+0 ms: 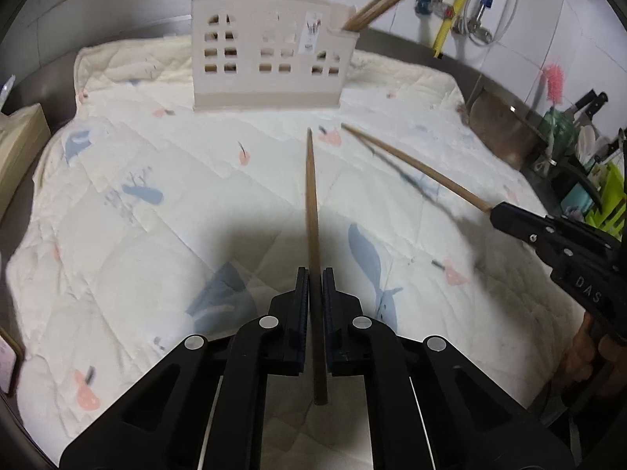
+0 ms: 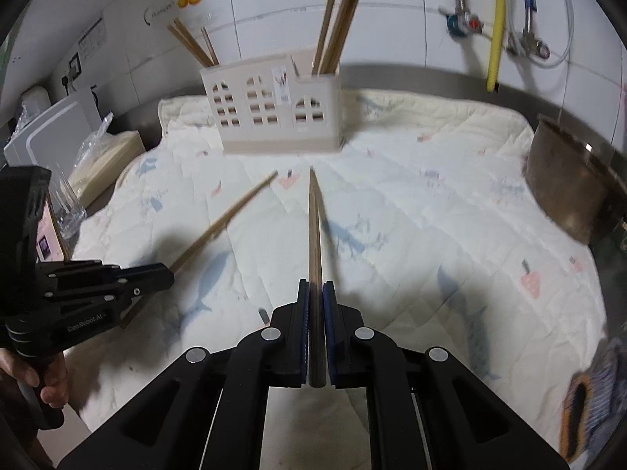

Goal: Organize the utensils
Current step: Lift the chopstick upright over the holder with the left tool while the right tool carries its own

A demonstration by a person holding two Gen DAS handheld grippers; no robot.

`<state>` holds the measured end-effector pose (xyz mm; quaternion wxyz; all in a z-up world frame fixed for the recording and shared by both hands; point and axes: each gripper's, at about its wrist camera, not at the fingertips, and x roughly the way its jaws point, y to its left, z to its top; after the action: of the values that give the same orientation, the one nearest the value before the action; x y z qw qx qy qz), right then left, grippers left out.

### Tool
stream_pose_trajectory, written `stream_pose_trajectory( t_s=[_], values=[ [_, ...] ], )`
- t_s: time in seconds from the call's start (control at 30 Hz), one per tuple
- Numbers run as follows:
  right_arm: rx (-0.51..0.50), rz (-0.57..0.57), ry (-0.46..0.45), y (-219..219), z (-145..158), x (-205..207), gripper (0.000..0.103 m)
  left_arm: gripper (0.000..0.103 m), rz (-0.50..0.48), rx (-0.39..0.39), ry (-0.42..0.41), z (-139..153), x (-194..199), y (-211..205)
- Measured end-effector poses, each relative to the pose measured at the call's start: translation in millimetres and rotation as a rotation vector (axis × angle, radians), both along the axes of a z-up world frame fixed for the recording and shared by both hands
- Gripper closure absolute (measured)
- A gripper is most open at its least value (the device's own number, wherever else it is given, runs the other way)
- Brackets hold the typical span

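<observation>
The left gripper (image 1: pixel 313 280) sits at bottom centre of its own view, jaws closed to a narrow slot. The right gripper (image 2: pixel 315 291) does likewise. Each also appears in the other's view, at the frame edge, gripped from below by a hand (image 2: pixel 47 376).

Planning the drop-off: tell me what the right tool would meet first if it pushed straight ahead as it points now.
Probably the front wall of the beige holder. The right tool grips a chopstick aimed at its lower middle, and only quilt lies between. The tip may dip to the quilt first; depth is unclear.
</observation>
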<state>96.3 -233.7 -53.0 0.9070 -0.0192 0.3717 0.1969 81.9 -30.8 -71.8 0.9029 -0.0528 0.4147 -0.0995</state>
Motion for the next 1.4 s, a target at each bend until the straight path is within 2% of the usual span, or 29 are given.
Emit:
stream_pose_trajectory(
  t_s=[0.23,0.43,0.8,1.17,1.3,1.4],
  values=[
    [0.003,0.018,-0.139,-2,56,5,0.096,0.098,-0.001,0.023,-0.127,55,-3,12],
    [-0.014,0.072,-0.219,9,100,21,0.096,0.098,-0.024,0.044,-0.219,103,12,16],
    [-0.031,0.153,-0.26,23,163,63,0.097,0.098,-0.041,0.057,-0.298,166,46,24],
    [-0.004,0.193,-0.299,35,219,95,0.097,0.098,-0.005,0.078,-0.463,257,77,37],
    [0.0,0.19,-0.313,37,231,107,0.097,0.098,0.034,0.117,-0.512,278,94,39],
    [0.004,0.186,-0.325,39,238,114,0.097,0.098,0.063,0.127,-0.513,279,111,43]
  ],
)
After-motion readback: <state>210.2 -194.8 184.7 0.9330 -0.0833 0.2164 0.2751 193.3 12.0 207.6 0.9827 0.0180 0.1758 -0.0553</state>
